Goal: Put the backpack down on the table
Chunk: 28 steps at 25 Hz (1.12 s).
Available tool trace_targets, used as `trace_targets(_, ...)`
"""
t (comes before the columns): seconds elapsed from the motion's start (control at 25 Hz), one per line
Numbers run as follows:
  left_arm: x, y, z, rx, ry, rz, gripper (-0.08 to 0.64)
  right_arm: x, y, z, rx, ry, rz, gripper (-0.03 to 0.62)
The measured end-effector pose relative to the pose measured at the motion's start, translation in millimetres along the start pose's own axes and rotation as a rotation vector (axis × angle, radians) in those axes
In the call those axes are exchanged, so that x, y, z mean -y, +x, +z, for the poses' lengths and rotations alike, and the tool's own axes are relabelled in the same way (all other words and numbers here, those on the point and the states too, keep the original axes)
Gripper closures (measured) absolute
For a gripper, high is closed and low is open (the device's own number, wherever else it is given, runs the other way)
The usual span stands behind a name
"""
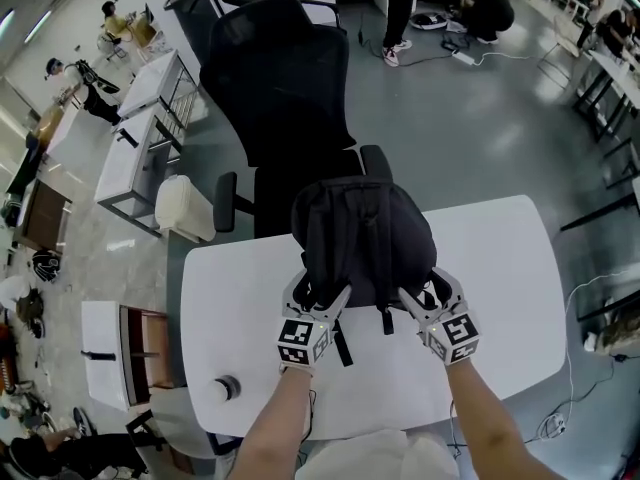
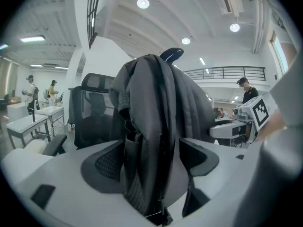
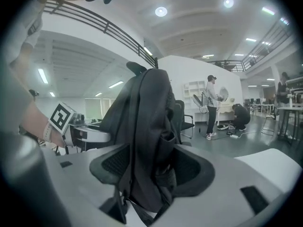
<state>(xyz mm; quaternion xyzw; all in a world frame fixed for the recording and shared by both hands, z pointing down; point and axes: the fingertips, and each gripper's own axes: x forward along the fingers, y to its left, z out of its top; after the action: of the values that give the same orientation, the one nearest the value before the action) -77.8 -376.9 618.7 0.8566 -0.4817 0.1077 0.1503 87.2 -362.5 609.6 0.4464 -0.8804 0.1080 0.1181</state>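
The black backpack stands upright on the white table, at its far edge, in front of a black office chair. The left gripper and right gripper sit at its near lower corners. Both have their jaws spread wide. A strap hangs loosely between each pair, and no pad clamps it.

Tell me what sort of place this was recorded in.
Probably an open-plan lab or workshop-style office: several white tables, a black mesh office chair, other people busy around the room, and a railed mezzanine under ceiling spotlights.
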Motion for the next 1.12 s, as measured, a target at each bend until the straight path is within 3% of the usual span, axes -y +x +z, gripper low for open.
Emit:
trace_targets(0.44, -5.3, -36.9, 15.3, 0.006, -0.032, 0.082, 0.199, 12.8, -43.6, 11.8, 0.003, 0.026, -0.07, 0.337)
trace_targets(0.6, -2.0, -52.0, 22.1, 0.019, -0.007, 0.084, 0.286, 9.5, -55.1, 19.5, 0.019, 0.032, -0.068, 0.353)
trace_targets(0.84, 4.6, -71.9, 44.9, 0.069, -0.024, 0.08, 0.414, 2.6, -67.3, 42.6, 0.055, 0.033, -0.025, 0.427)
trace_targets(1.12, 3.0, -98.8, 65.9, 0.115, -0.002, 0.137, 0.473, -4.5, -77.4, 58.9, 0.083, 0.043, -0.015, 0.523)
